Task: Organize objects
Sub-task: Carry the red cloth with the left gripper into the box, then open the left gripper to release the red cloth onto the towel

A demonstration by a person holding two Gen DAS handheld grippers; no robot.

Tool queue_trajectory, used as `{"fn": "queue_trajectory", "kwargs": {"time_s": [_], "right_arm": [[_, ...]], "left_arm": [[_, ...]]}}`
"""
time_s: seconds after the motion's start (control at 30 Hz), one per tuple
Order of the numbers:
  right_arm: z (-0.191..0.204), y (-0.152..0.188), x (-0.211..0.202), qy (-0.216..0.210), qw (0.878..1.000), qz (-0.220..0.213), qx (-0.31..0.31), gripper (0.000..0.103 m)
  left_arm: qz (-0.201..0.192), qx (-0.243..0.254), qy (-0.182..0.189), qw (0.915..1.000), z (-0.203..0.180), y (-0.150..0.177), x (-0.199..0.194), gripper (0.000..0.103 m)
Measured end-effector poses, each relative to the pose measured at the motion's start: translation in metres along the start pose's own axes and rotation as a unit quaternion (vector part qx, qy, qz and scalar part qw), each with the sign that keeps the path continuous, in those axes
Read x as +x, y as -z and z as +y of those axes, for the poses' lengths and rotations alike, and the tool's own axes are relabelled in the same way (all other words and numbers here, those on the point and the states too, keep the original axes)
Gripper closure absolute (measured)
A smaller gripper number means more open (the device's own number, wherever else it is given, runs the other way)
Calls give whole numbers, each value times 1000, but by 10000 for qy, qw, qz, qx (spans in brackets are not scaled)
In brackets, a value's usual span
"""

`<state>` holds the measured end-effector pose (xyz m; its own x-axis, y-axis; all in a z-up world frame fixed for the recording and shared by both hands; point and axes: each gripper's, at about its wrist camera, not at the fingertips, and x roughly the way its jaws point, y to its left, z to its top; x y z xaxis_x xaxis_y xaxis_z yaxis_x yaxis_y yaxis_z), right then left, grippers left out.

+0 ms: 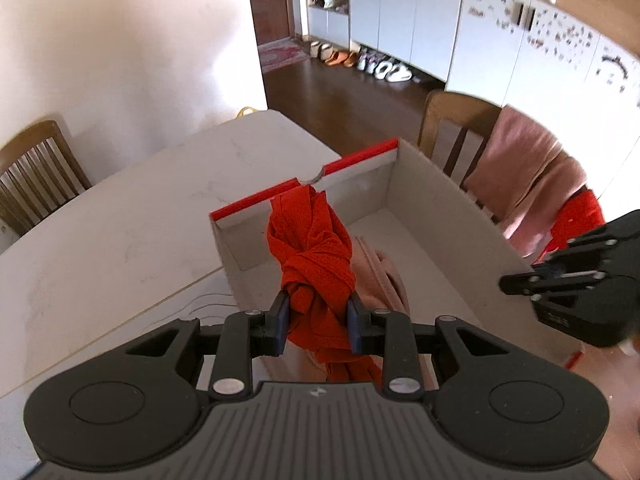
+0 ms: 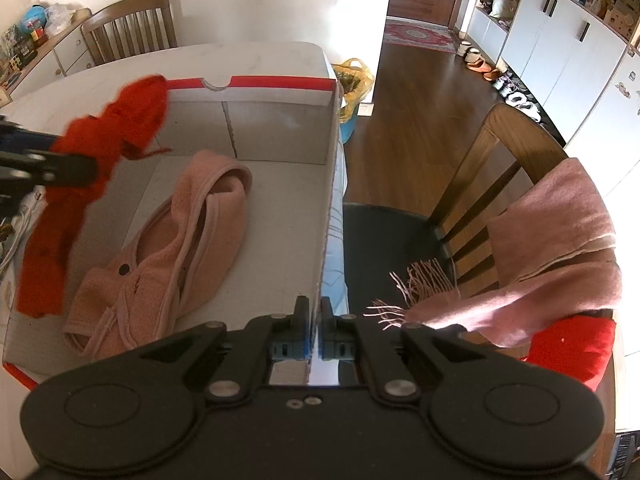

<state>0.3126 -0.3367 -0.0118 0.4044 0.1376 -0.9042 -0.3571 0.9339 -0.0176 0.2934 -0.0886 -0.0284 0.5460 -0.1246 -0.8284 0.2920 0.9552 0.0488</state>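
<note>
My left gripper [image 1: 316,320] is shut on a knotted red cloth [image 1: 312,256] and holds it over the open cardboard box [image 1: 432,196]. The red cloth also shows in the right wrist view [image 2: 100,160], hanging over the box's left side. A pink fleece garment [image 2: 168,248] lies on the box floor; it also shows in the left wrist view [image 1: 380,280]. My right gripper [image 2: 315,316] is shut on the box's right wall [image 2: 330,200] near its front corner. It appears at the right in the left wrist view [image 1: 520,280].
The box sits on a white table [image 1: 120,220]. A wooden chair [image 2: 480,184] with a pink fringed scarf [image 2: 540,248] and a red cushion [image 2: 572,348] stands right of the table. Another chair [image 1: 36,172] stands at the far side. A yellow bag [image 2: 354,80] lies beyond the table.
</note>
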Motion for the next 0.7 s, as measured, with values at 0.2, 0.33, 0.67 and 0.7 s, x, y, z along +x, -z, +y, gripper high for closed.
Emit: {"fn": "queue_trajectory", "kwargs": {"time_s": [0.2,0.33,0.67,0.7], "right_arm": [[-1,1,-1,-42,10000,-1,6,100],[-2,1,-1,-63,10000,1,-8,100],[-3,2,-2,-122,9999,0,-42,99],[-4,2,-2,-127,9999,2,-43,99]], "left_arm": [[307,169,-331,9988,-13,-3,34,76],[568,325,-539,9964,-20,-3,55,76],[986,564,-686,9912,-27,2,82,76],[1019,562,-680,9909,-27,3,83,76]]}}
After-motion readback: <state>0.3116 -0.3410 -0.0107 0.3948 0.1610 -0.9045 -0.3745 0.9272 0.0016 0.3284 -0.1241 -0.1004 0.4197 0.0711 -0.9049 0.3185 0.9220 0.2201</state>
